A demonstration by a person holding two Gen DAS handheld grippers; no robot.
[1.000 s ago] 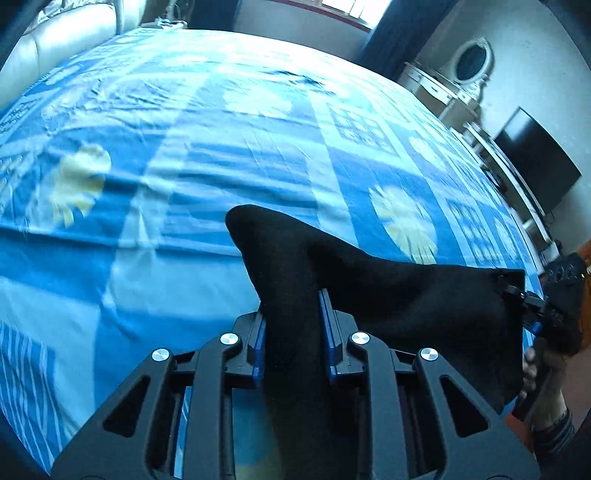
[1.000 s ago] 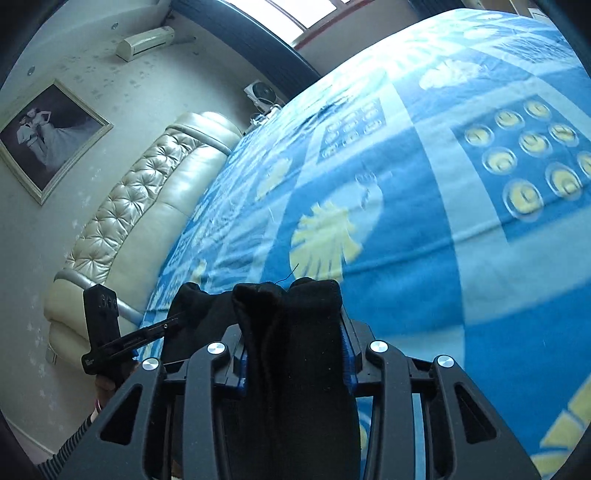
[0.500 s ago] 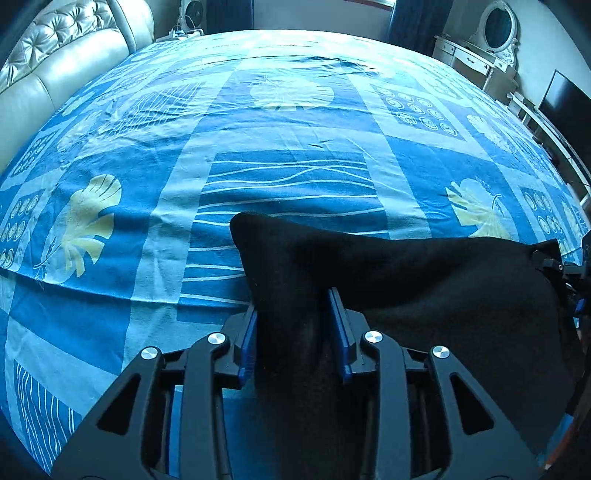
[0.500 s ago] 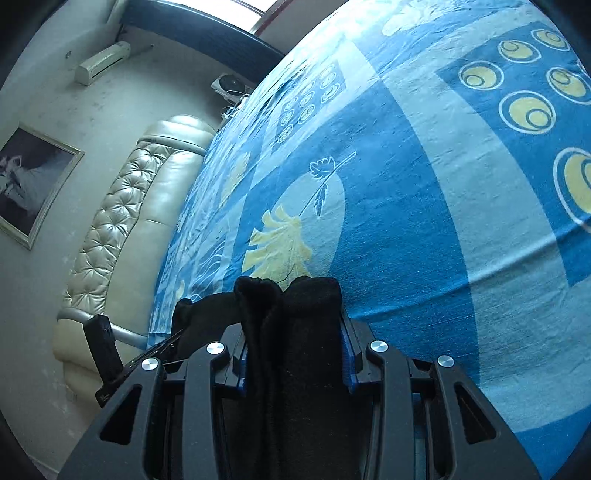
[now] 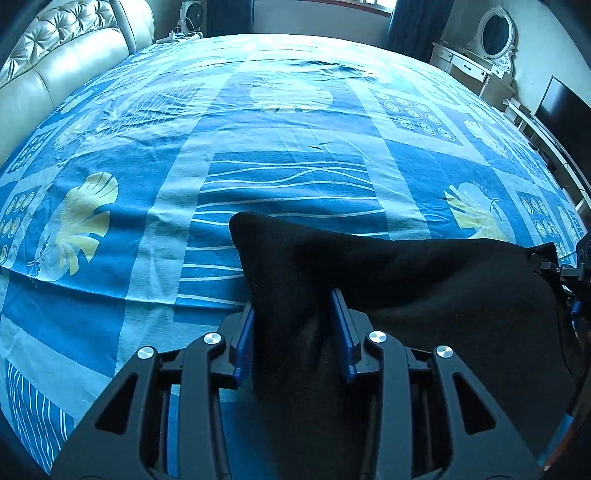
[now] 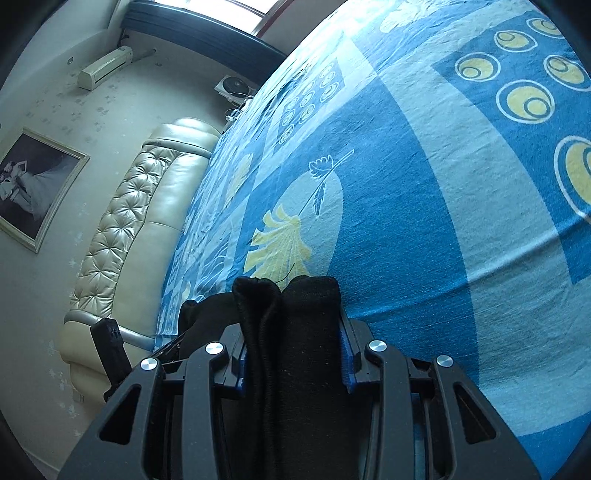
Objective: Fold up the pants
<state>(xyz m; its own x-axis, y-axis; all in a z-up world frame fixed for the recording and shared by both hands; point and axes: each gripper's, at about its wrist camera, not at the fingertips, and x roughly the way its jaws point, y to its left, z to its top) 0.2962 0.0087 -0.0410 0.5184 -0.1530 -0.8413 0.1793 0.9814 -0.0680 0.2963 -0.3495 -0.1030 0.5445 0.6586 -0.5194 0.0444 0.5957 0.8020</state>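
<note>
So our left tool [image 5: 291, 325] has the black pants [image 5: 424, 288] bunched between its jaws, which are easing open; our right tool [image 6: 291, 343] is clamped on the other corner. The edge runs straight across between them, hanging just over the bed [image 5: 258, 122]. Both tools tilt down toward it.

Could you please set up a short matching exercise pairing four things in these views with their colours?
Things:
1. pants
2. bedsheet
3. headboard
4. mirror frame

Colours:
A. white
B. black
C. blue with yellow leaf prints
D. cream, tufted

Pairs: 1-B, 2-C, 3-D, 4-A
</note>
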